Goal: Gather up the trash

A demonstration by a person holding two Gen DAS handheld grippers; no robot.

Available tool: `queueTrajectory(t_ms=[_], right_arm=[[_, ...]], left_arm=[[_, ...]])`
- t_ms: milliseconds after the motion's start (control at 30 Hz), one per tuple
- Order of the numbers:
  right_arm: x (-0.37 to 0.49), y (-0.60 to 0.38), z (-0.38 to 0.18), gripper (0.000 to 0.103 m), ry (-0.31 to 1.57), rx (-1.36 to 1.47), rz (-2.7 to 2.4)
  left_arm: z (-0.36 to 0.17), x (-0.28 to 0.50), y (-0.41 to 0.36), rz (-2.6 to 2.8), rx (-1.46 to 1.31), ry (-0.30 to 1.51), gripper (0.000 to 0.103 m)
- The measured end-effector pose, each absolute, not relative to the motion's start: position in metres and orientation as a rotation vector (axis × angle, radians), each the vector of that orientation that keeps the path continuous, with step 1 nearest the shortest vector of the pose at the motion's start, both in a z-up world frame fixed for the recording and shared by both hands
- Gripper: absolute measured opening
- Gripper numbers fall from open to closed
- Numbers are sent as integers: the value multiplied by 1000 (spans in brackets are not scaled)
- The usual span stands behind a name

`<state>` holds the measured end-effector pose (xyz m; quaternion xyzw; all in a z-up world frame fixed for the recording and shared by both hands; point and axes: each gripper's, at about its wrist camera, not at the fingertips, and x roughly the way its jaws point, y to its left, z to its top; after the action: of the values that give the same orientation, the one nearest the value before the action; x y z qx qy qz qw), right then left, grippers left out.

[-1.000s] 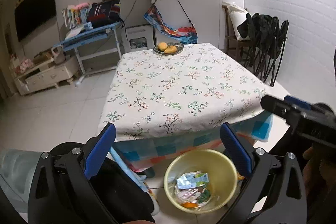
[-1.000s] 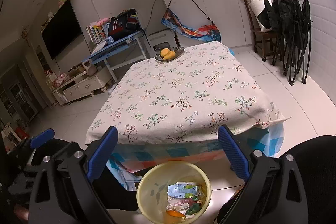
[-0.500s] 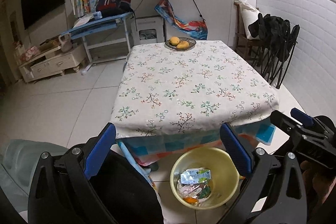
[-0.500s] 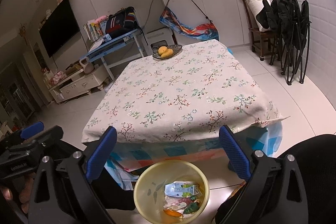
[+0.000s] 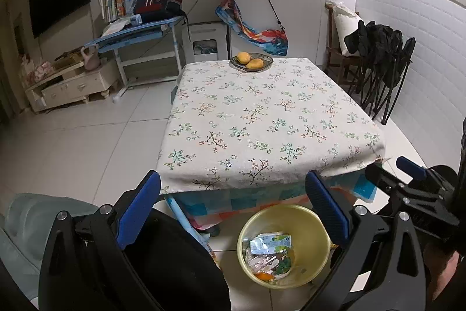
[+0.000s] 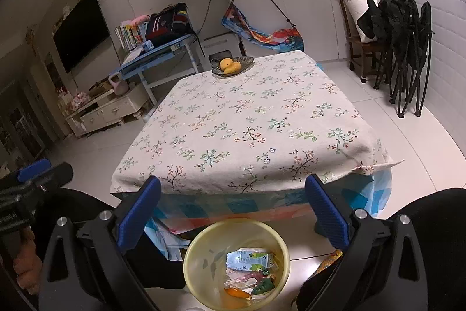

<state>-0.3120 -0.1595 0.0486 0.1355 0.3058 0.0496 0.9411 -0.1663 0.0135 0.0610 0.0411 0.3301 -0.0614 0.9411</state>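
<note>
A yellow bin [image 5: 305,223] on the floor holds wrappers [image 5: 271,242] and orange peel [image 6: 236,293].

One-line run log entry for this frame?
phase: trash in yellow bin on floor | left gripper: open, empty | right gripper: open, empty | table: only fruit plate
</note>
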Motion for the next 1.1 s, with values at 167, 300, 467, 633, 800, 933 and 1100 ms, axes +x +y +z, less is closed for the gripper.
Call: queueTrajectory(t_ms=[167, 300, 467, 633, 800, 933, 1100], right_arm=[[-313, -157, 50, 96, 613, 264, 97], [-314, -157, 50, 96, 612, 263, 96], [-314, -158, 51, 96, 610, 262, 95], [-317, -160, 54, 96, 594, 262, 89], [-318, -161, 55, 96, 588, 260, 87], [-317, -161, 55, 96, 591, 262, 88], [-308, -160, 58, 96, 615, 266, 107]], left_arm=[[63, -167, 16, -124, 78, 668, 96], [64, -167, 16, -123, 74, 671, 96], [64, -167, 16, -124, 75, 674, 96], [63, -167, 16, -124, 75, 675, 96], [63, -167, 15, -124, 75, 675, 96], [63, -167, 15, -124, 77, 674, 96], [60, -163, 13, -130, 79, 681, 96]])
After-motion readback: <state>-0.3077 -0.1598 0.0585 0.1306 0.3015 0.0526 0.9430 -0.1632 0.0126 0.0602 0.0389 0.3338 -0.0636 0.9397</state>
